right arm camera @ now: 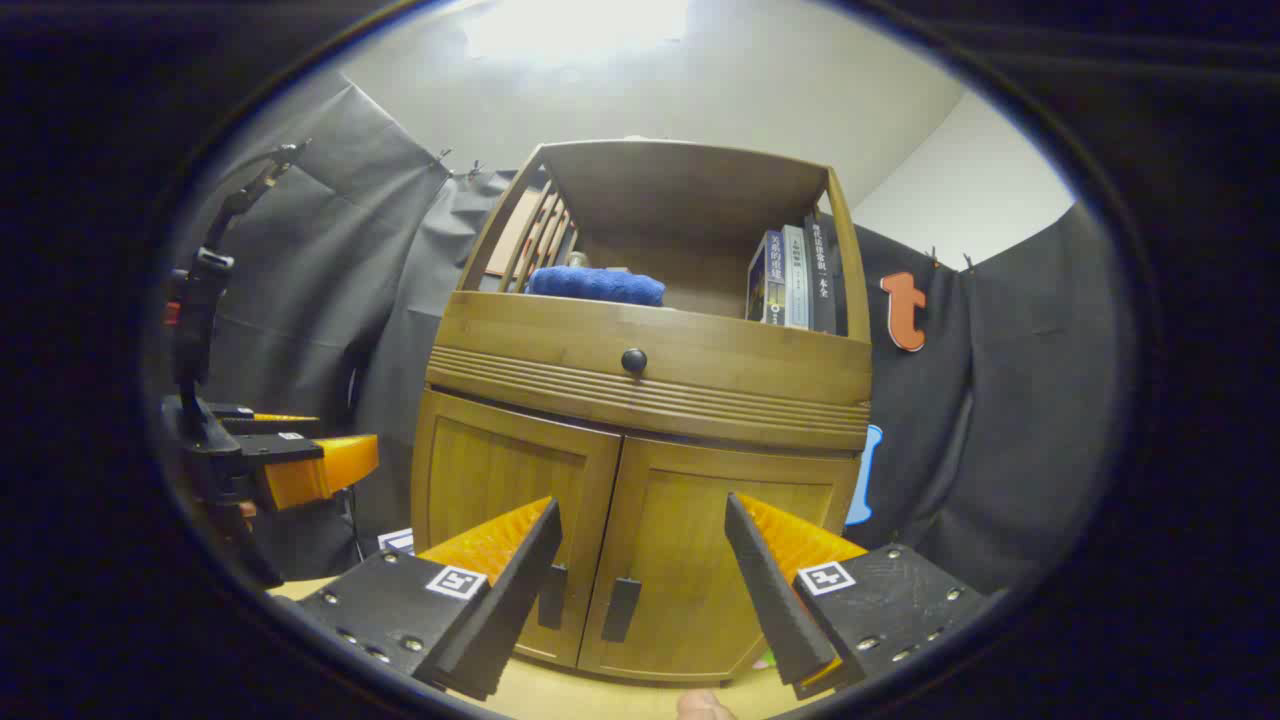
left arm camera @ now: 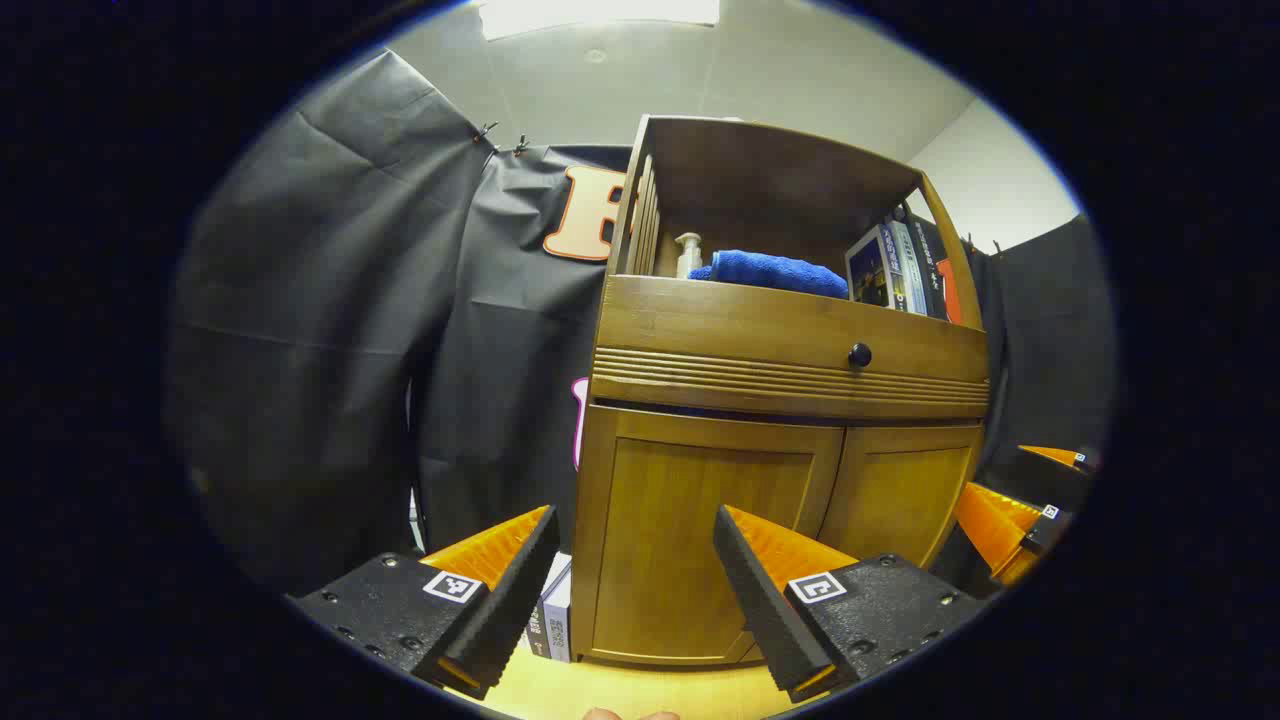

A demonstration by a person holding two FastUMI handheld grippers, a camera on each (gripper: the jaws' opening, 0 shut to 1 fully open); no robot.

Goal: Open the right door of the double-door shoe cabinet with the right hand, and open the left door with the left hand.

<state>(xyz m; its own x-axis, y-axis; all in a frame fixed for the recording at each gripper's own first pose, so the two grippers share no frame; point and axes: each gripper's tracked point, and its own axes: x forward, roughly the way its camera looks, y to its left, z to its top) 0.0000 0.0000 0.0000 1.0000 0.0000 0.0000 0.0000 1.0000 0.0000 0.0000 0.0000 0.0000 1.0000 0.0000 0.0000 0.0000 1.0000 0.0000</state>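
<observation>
Black cloth behind shoe cabinet (right arm camera: 640, 450) — both doors closed, both tools spread.

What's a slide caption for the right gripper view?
Open right gripper faces the closed cabinet doors, handles between its fingers.

I see black cloth (left arm camera: 330, 300) draped as the booth wall on the left, creased, clipped at the top with small clamps (left arm camera: 487, 130). More of the same cloth (right arm camera: 1010, 400) hangs on the right side, also clipped along its upper edge. Above the cloth I see a plain white wall (right arm camera: 960, 190) and a white ceiling (left arm camera: 760, 70). A bright ceiling light panel (left arm camera: 598, 14) glares at the top, washed out. Down low, a pale wooden surface (left arm camera: 620, 692) runs along the bottom. Low at the left, a few books or boxes (left arm camera: 553, 612) stand upright on it against the cloth; I can't tell which they are.
</observation>
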